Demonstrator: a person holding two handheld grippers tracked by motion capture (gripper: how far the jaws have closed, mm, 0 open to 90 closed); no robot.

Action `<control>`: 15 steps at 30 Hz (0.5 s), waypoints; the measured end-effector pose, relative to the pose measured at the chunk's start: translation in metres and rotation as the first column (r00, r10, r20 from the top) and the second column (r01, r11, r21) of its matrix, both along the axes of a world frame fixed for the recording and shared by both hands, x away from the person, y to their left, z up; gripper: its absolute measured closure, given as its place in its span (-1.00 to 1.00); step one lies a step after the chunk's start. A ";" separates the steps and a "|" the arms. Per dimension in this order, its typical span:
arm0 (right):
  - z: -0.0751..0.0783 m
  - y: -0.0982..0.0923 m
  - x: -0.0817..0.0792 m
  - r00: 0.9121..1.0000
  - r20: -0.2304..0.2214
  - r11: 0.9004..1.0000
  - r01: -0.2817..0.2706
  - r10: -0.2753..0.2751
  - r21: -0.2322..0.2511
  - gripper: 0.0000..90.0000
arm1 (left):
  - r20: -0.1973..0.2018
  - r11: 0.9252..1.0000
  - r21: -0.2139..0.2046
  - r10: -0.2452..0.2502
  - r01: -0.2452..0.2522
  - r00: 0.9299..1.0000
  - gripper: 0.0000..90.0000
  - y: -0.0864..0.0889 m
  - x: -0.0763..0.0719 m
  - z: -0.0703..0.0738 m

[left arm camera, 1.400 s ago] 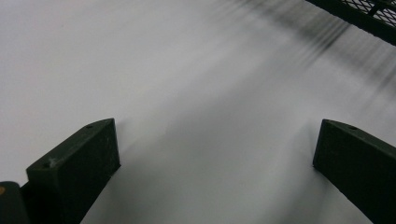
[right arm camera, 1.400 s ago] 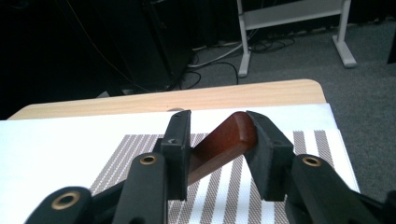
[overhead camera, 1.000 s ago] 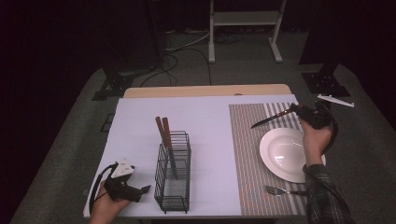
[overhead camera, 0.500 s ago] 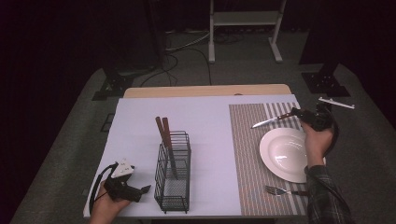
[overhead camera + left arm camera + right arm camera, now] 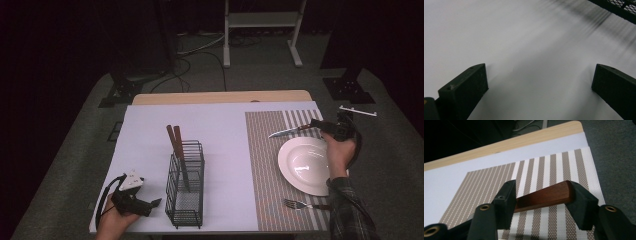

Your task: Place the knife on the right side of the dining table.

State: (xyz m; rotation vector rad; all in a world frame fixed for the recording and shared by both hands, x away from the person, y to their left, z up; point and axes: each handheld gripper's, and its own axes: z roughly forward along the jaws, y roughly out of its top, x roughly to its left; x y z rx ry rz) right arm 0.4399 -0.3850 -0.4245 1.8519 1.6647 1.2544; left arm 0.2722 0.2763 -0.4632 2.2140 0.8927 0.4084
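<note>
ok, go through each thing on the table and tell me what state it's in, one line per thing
Knife: lying on the striped placemat beyond the plate, wooden handle between the right claw's jaws, which have just been opening.
Plate: empty, on the placemat.
Fork: flat on the placemat, near edge.
Wire caddy: upright, two wooden-handled utensils standing in it.
Left claw: open, nothing between its jaws.

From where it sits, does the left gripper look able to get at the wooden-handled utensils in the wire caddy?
Probably yes: the left gripper lies open beside the wire caddy, and the wooden handles stick up clear of its rim.
</note>
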 end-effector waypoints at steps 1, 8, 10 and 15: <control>-0.001 0.000 0.000 1.000 -0.008 1.000 0.002 -0.002 -0.005 -0.09 | 0.000 1.000 0.000 0.000 0.000 1.000 -1.00 0.000 0.000 0.000; -0.004 0.001 0.003 0.999 -0.039 1.000 0.002 -0.003 -0.022 -0.16 | 0.000 1.000 -0.001 0.000 0.000 1.000 -1.00 0.000 0.000 0.000; -0.004 0.002 0.003 0.999 -0.053 0.999 0.001 -0.003 -0.033 -0.18 | 0.000 1.000 -0.001 0.000 0.000 1.000 -1.00 0.000 0.000 0.000; -0.005 0.003 0.005 0.997 -0.077 0.999 -0.003 -0.001 -0.052 -0.25 | 0.000 1.000 0.000 0.000 0.000 1.000 -1.00 0.000 0.000 0.000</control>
